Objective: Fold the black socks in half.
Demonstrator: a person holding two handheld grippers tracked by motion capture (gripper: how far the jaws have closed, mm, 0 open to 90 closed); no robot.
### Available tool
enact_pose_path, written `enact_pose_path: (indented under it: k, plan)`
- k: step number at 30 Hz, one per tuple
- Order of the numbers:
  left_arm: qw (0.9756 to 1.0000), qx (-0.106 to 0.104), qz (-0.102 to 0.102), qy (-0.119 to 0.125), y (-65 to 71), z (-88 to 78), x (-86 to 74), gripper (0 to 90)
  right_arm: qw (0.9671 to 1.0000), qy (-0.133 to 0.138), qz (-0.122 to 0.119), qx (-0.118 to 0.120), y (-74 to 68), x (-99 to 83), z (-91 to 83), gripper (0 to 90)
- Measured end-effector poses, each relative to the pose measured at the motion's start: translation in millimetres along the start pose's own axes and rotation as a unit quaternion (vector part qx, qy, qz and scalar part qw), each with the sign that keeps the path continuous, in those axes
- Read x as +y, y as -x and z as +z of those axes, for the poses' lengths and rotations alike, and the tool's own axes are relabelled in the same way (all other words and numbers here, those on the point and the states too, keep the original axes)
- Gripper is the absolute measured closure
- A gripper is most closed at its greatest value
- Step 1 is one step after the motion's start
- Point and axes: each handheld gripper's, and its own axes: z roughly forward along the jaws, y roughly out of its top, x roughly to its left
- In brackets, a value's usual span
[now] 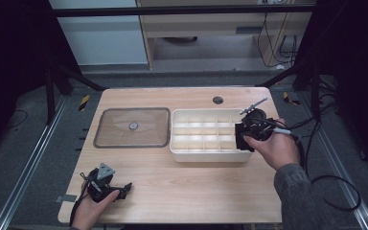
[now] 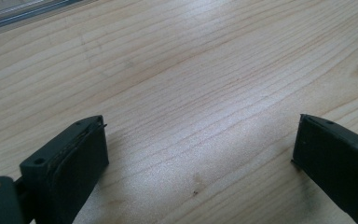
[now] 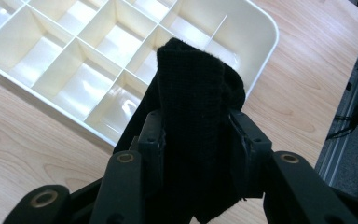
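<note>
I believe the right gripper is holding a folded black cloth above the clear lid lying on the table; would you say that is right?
Not quite. The right gripper is shut on the folded black cloth, but above the white divided tray, at its end compartments, not above the clear lid, which lies to the tray's left. The right gripper view shows the compartments right beneath the cloth.

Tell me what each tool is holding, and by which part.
The right tool clamps a folded black cloth across its middle, over the white divided tray. The left tool stands open above the table, holding nothing.
</note>
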Motion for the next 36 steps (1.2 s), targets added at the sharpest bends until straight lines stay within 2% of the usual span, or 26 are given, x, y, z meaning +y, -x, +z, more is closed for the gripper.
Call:
enact_pose_path:
  k: [5, 17, 23, 36]
  plan:
    - [1.0000, 0.001, -0.001, 0.000, 0.5, -0.1, -0.1, 2.1, 0.9998, -0.012, -0.013, -0.006, -1.8, -1.4, 13.4, 61.5]
    - [1.0000, 0.002, -0.002, 0.000, 1.0, -0.2, -0.4, 1.9, 0.9995, -0.029, 0.007, -0.007, 11.1, -3.9, 43.8, 61.6]
    - [1.0000, 0.002, -0.003, 0.000, 1.0, -0.2, -0.5, 1.9, 0.9992, -0.039, 0.003, -0.005, 9.7, -4.9, 56.3, 61.5]
    - [1.0000, 0.001, -0.003, 0.003, 1.0, -0.1, -0.9, 1.9, 0.9981, -0.060, -0.005, -0.015, 6.8, -3.3, 66.6, 61.5]
